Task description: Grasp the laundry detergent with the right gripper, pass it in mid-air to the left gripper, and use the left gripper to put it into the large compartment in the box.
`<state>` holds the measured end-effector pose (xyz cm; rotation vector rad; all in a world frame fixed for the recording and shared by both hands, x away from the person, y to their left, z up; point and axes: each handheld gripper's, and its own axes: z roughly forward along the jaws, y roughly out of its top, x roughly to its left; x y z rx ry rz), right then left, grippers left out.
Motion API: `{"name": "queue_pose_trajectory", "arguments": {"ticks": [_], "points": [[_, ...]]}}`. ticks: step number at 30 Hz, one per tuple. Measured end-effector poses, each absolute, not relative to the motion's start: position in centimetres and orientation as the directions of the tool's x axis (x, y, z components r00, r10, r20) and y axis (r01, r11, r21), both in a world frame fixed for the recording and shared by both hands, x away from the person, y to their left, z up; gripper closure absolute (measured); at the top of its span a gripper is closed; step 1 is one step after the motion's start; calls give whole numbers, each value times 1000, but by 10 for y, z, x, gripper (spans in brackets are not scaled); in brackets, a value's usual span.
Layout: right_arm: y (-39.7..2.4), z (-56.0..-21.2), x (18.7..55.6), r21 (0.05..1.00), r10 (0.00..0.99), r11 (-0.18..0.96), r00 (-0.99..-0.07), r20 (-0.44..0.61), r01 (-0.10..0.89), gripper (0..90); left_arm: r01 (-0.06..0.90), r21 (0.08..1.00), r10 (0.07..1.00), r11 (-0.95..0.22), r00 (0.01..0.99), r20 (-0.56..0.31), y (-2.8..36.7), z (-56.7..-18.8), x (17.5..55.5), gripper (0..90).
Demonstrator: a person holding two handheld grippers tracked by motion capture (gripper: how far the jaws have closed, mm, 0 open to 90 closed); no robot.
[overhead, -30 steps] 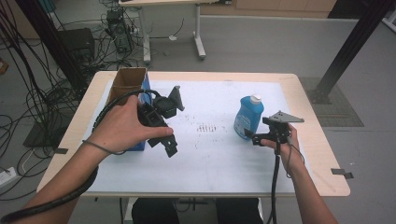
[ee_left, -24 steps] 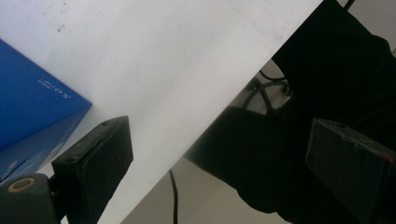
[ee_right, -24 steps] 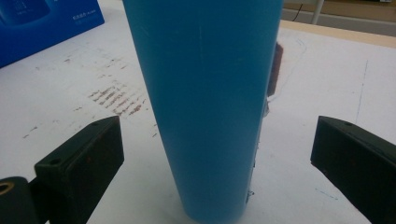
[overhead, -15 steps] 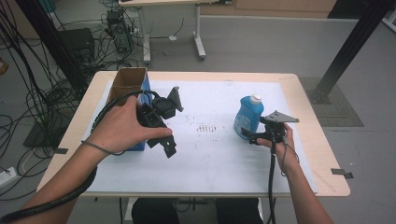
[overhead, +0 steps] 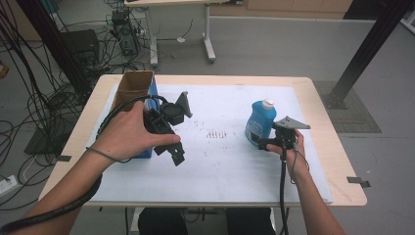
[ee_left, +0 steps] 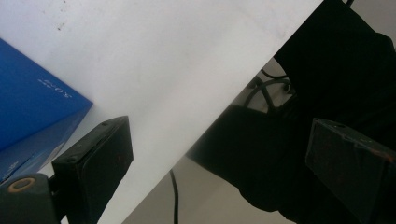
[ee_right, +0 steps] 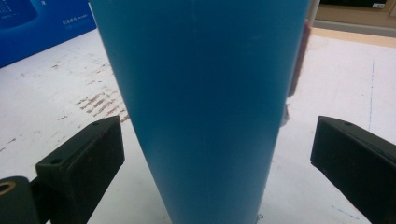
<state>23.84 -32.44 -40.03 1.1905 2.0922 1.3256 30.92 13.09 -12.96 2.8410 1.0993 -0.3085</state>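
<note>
Blue bottle (ee_right: 205, 107) at 3 o'clock | right gripper (ee_right: 217, 158) jaws spread, straddling it | left gripper (ee_left: 224, 172) agape, idle | step: approach; next: squeeze shut on bottle

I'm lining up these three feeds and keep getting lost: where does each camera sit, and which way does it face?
High view: above the person's side, looking forward and down on the table; both forearms, left gripper, right gripper.
Left gripper view: on the left gripper, aimed past the table edge; open jaws, blue box.
Right gripper view: on the right gripper, facing the blue bottle between open jaws.
Shared: bottle and box appear in the high view too.
</note>
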Motion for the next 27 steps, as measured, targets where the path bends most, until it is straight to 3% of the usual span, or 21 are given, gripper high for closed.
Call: {"name": "queue_pose_trajectory", "arguments": {"ticks": [27], "points": [[-320,-409,242,889,821,166,-559,116,427,39,672,-5,656,-741,722,-218,129,-133,311,78]]}}
